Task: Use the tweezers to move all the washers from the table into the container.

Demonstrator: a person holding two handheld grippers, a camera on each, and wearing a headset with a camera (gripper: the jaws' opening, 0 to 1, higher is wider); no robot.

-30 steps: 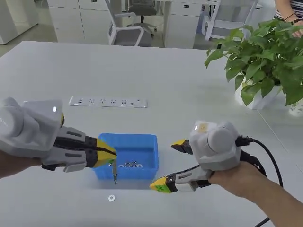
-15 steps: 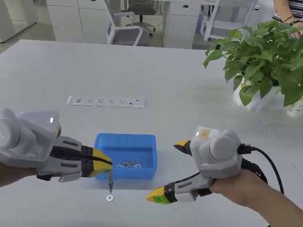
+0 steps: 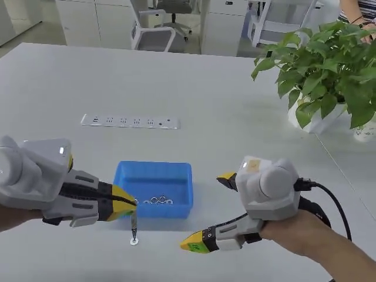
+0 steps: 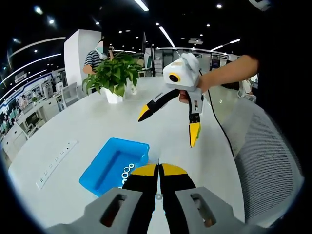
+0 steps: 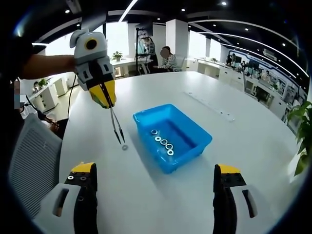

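Left claw [image 3: 128, 203]: clenched on tweezers [image 3: 133, 224], which hang tips-down from its closed jaws. The tips reach a lone washer [image 3: 134, 241] on the table [image 3: 235, 117] directly beneath that claw (whether the tips pinch it cannot be told). Blue container [image 3: 154, 166]: just beyond the left claw's tip, with a row of washers [image 3: 156, 200] inside along its near wall. Right claw [image 3: 207, 211]: released, jaws spread wide, right of the container and clear of it. Plant [image 3: 326, 70]: well beyond the right claw.
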